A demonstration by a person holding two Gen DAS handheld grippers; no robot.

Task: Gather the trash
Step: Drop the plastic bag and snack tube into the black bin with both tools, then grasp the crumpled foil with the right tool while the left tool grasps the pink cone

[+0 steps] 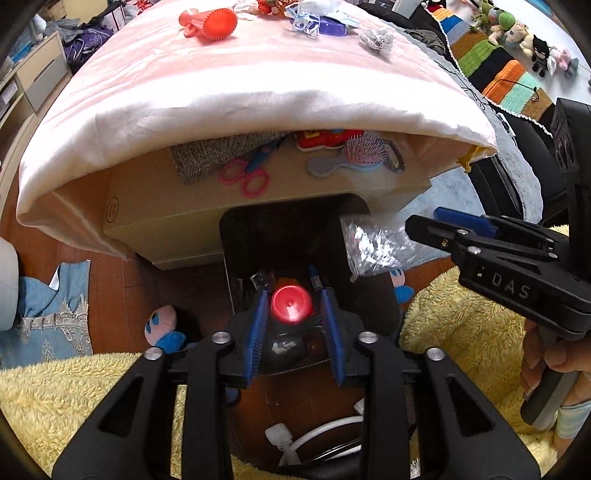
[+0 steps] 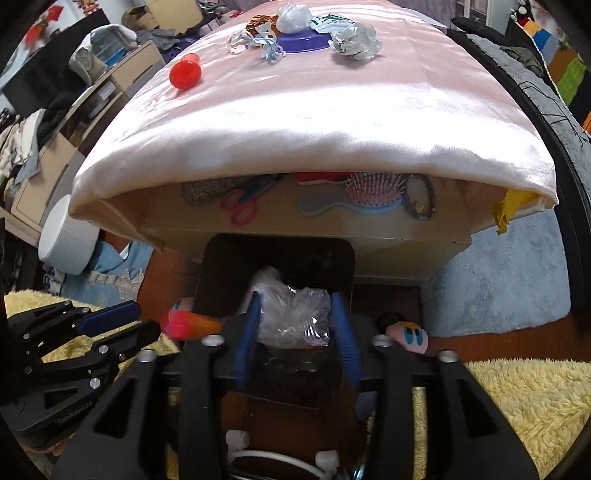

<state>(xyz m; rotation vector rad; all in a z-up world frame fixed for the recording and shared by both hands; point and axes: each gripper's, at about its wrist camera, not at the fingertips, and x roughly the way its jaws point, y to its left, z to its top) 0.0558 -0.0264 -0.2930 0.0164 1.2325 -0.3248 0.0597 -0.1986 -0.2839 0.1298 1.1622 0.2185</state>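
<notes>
Both of your hand-held grippers point steeply down over the black bin, which sits on the floor against the front of the low surface.

Left hand-held gripper, low centre of the left wrist view: jaws partly apart, blue pads not pressing on anything. The red-capped orange item sits between them with a gap on each side, over the bin's mouth. In the right wrist view it shows as a blurred red-orange streak at lower left.

Right hand-held gripper, low centre of the right wrist view: jaws about half apart. The crumpled clear plastic bag lies between the blue pads, over the bin opening. I can't tell whether the pads still touch it; it looks loose. In the left wrist view the same bag hangs beside that gripper's tip, at centre right.

Around the bin: yellow fluffy rug at the bottom corners, pink-and-blue plush toys on the wood floor on either side.

Further up, under the pink cloth, the shelf holds pink-handled scissors and a hairbrush.

Top of frame, on the cloth, well apart from both grippers: red ridged cup at upper left, ribbon scraps, purple lid, crumpled silver wrapper at upper centre.
</notes>
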